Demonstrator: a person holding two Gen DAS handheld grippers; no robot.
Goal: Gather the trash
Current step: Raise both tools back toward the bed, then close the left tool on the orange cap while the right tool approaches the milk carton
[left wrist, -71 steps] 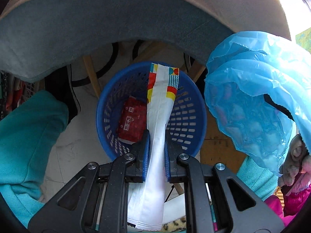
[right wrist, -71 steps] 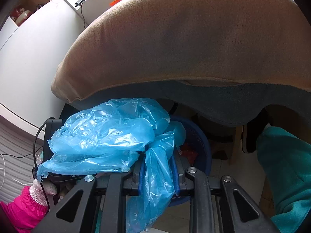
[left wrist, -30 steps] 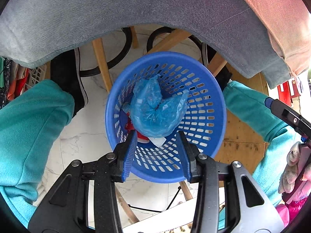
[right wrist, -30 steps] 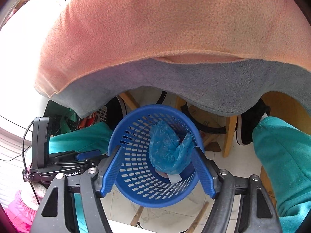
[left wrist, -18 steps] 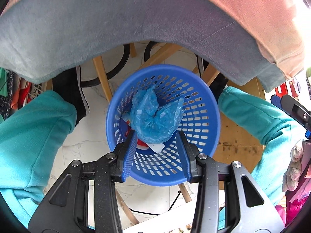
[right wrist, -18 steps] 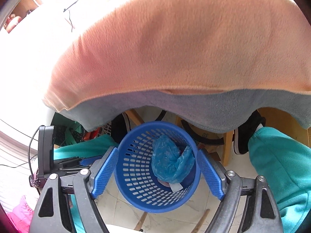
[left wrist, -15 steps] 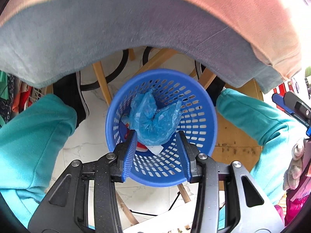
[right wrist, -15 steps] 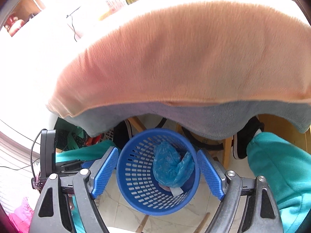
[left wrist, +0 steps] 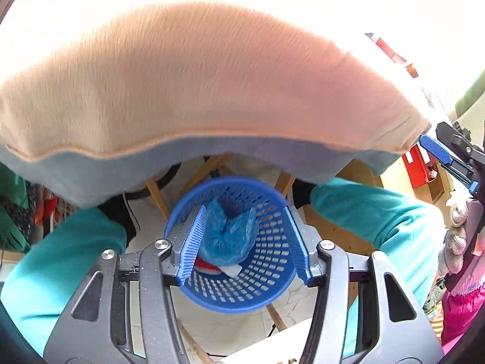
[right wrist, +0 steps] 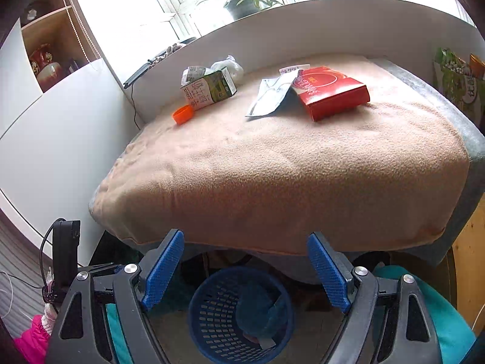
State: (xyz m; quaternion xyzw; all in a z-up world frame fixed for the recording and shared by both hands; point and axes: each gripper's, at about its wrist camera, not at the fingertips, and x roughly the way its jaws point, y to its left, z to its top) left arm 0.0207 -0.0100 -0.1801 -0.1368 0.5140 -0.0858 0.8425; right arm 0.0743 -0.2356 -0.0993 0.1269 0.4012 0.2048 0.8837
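A blue perforated basket (left wrist: 263,285) stands on the floor under the table edge, and it also shows in the right wrist view (right wrist: 209,318). Inside it lie a crumpled blue plastic bag (left wrist: 227,236), a red wrapper and a white wrapper. My left gripper (left wrist: 244,244) is open and empty above the basket. My right gripper (right wrist: 245,270) is open and empty, higher, facing the table. On the peach blanket (right wrist: 288,176) lie a red box (right wrist: 330,91), a silver pouch (right wrist: 272,97), a green-white carton (right wrist: 209,89), an orange cap (right wrist: 182,114) and a white crumpled bag (right wrist: 230,66).
The person's teal-clad legs (left wrist: 372,212) flank the basket. Wooden chair legs (left wrist: 156,194) and a black shoe stand behind it. A white wall and shelf are left of the table, a window sill with a potted plant (right wrist: 245,0) behind it.
Both grippers let their trash drop into the basket, opened, and have risen. The right wrist view now looks over the tabletop; the left jaws have opened wider.
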